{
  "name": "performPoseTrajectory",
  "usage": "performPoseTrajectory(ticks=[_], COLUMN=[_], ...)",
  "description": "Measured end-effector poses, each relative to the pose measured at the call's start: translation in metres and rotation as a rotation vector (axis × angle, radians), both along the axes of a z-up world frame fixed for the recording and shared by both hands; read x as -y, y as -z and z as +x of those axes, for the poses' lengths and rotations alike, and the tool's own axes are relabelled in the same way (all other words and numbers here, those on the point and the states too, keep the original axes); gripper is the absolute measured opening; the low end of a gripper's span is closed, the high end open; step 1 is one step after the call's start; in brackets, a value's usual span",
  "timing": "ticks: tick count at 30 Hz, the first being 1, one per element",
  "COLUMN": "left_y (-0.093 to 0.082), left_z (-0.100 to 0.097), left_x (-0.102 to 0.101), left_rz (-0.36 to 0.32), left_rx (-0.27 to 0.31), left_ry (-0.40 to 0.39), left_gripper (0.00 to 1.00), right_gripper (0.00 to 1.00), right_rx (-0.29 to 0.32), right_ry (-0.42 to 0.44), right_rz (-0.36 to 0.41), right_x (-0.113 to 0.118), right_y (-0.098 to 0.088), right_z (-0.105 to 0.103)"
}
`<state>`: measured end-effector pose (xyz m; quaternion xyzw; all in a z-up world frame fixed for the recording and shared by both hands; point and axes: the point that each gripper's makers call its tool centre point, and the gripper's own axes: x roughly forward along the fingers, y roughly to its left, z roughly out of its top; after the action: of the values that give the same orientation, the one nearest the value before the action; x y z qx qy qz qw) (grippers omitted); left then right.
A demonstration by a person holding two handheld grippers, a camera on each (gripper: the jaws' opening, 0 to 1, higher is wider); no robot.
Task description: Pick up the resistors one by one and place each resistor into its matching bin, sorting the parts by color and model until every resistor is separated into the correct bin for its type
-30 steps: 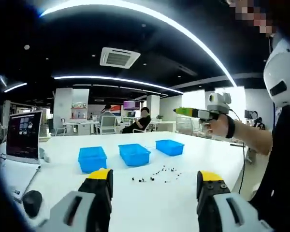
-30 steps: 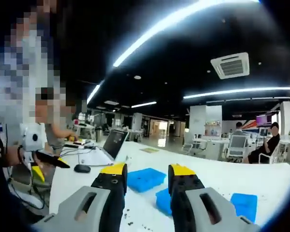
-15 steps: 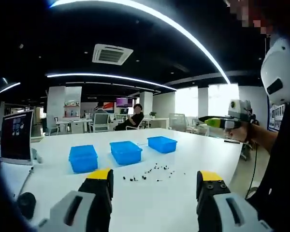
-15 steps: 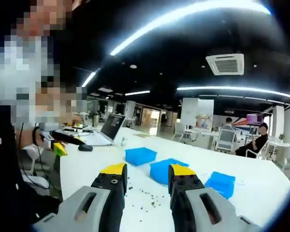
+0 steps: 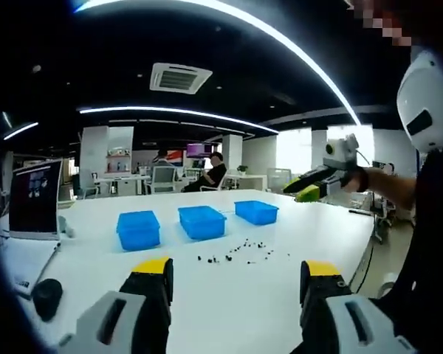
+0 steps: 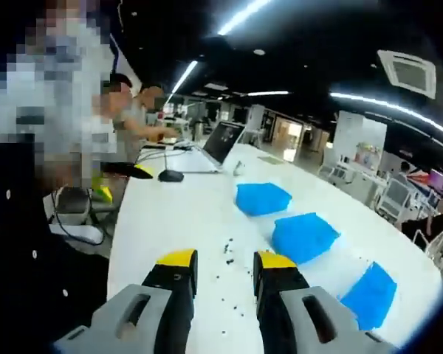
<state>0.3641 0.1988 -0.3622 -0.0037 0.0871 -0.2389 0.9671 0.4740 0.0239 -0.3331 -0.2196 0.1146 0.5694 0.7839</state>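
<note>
Resistors (image 5: 240, 252) lying scattered on the white table (image 5: 229, 295), just in front of three blue bins (image 5: 201, 221) standing in a row.
Left gripper (image 5: 236, 276) is hovering over the table with jaws spread wide, gripping nothing; right gripper (image 6: 221, 265) is hanging above the loose parts (image 6: 229, 259), jaws parted narrowly and empty, bins (image 6: 304, 236) lying beyond it.

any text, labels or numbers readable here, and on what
None can be read.
Laptop screen: small bright marks, too blurred to read.
Far wall displays: coloured patches, too small to read.
Blue bins, table and resistors: no lettering visible.
</note>
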Motion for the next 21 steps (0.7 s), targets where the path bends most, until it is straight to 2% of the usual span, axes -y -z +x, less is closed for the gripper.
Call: performPoseTrajectory(ticks=[8,10,14,15,16,17,19,21], left_y=[0.006,0.008,0.010,0.012,0.013,0.014,0.015,0.016], left_z=[-0.005,-0.006,-0.006,-0.007,-0.007,-0.007,-0.007,-0.007], left_x=[-0.013,-0.016,-0.017,-0.019,-0.020,-0.020,-0.019,-0.019], left_rz=[-0.010,-0.012,-0.011,-0.011,-0.012,-0.013,-0.011,-0.010], left_rx=[-0.011,-0.015,-0.020,-0.028,-0.030,-0.033,-0.036,-0.039], left_ry=[-0.032,-0.038,-0.040,-0.044,-0.044,-0.044,-0.042,-0.041], left_gripper=[0.70,0.70,0.70,0.70,0.70,0.70,0.70,0.70], right_gripper=[0.31,0.31,0.31,0.31,0.32,0.31,0.31,0.30], right_rx=[0.034,0.070,0.093,0.197,0.218,0.238,0.257,0.264], right_ry=[-0.214,-0.301,-0.366,-0.500,-0.530,-0.571,-0.648,-0.689], right_rz=[-0.228,-0.287,-0.329,-0.463,-0.488,-0.546,-0.587,-0.622], right_x=[-0.042,-0.054,-0.060,-0.069,-0.071,-0.075,-0.080,-0.081], right_y=[0.019,0.025,0.030,0.044,0.047,0.055,0.062,0.068], right_z=[0.024,0.027,0.027,0.034,0.034,0.038,0.036,0.037])
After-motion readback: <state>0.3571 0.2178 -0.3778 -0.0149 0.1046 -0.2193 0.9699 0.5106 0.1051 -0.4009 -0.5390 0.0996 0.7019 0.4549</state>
